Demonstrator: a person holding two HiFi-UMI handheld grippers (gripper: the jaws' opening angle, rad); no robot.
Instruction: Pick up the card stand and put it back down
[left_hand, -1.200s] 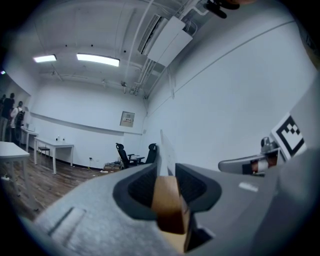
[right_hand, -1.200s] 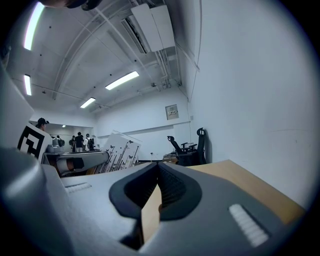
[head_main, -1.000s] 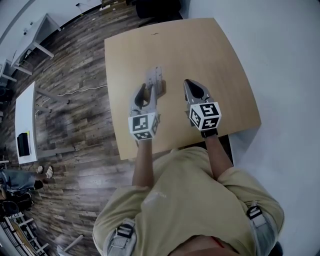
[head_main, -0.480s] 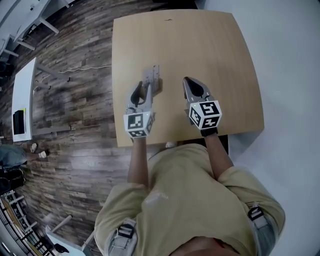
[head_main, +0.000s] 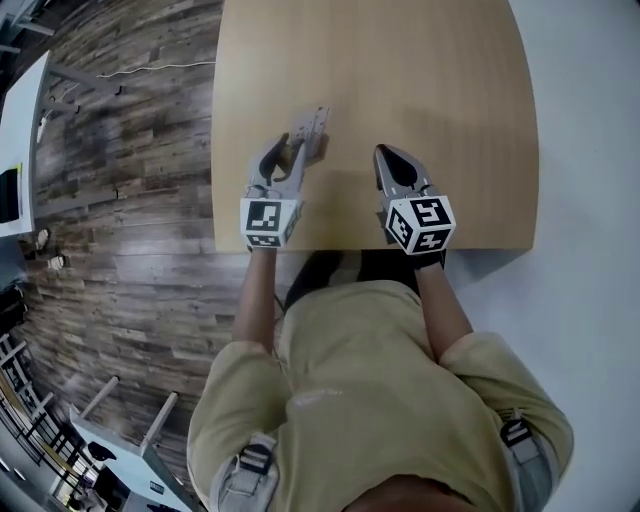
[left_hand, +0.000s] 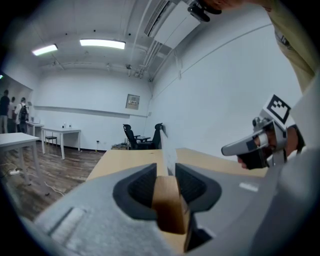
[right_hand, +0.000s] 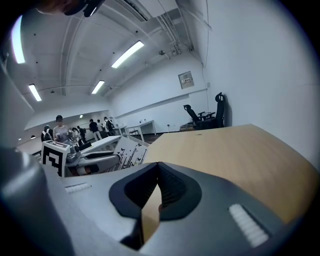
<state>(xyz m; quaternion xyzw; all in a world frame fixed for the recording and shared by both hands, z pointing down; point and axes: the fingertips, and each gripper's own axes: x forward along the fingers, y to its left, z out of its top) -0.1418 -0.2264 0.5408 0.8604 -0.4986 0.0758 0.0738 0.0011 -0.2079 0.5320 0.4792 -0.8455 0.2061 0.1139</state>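
Left gripper (head_main: 284, 168): fingers clenched on the wooden base of the card stand (head_main: 309, 140), over the near left part of the tabletop (head_main: 430, 90); whether it is seated or lifted cannot be told. Right gripper (head_main: 398, 165): fingers closed, empty.

Risk: the end-grip may let the stand pivot and topple at set-down.

Its long axis runs away from the person, with the card upright.

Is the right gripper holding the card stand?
No, the right gripper is shut with nothing in it, while the card stand is clamped in the left gripper.
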